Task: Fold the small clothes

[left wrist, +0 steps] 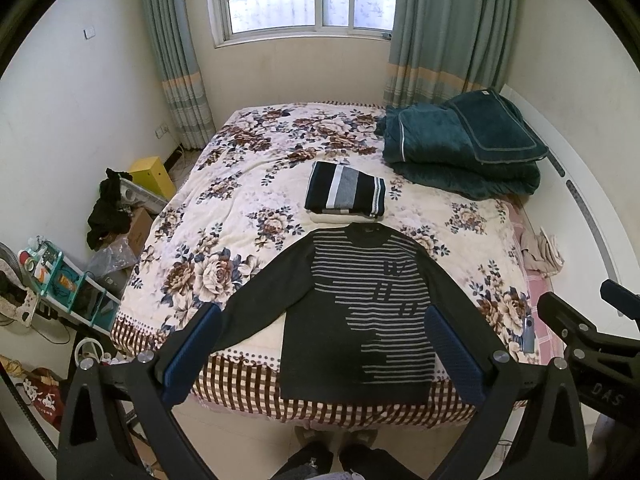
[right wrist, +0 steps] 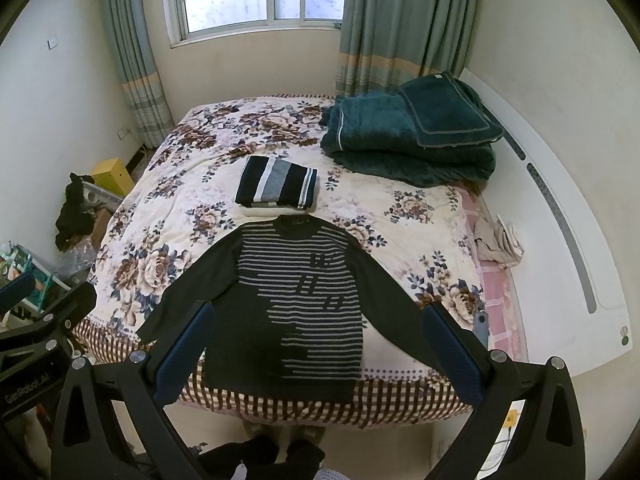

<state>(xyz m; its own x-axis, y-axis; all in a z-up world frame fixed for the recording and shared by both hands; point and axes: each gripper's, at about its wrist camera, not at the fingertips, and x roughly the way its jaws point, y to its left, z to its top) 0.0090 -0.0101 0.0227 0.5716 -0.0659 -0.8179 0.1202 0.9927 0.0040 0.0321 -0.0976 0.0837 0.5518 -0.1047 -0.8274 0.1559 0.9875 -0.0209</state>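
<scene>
Above the spread sweater [left wrist: 352,312], both tongs, left [left wrist: 324,356] and right [right wrist: 316,350], gape empty; one reads "GenRobot.AI".

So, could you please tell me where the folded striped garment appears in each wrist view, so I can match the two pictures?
Left wrist: the folded striped garment lies just right of centre, beyond the collar of the spread-out sweater.
Right wrist: the same garment lies left of centre, again just past the sweater's collar.
Shared landmark: the folded teal blanket, to its right on the bed in both views.
</scene>
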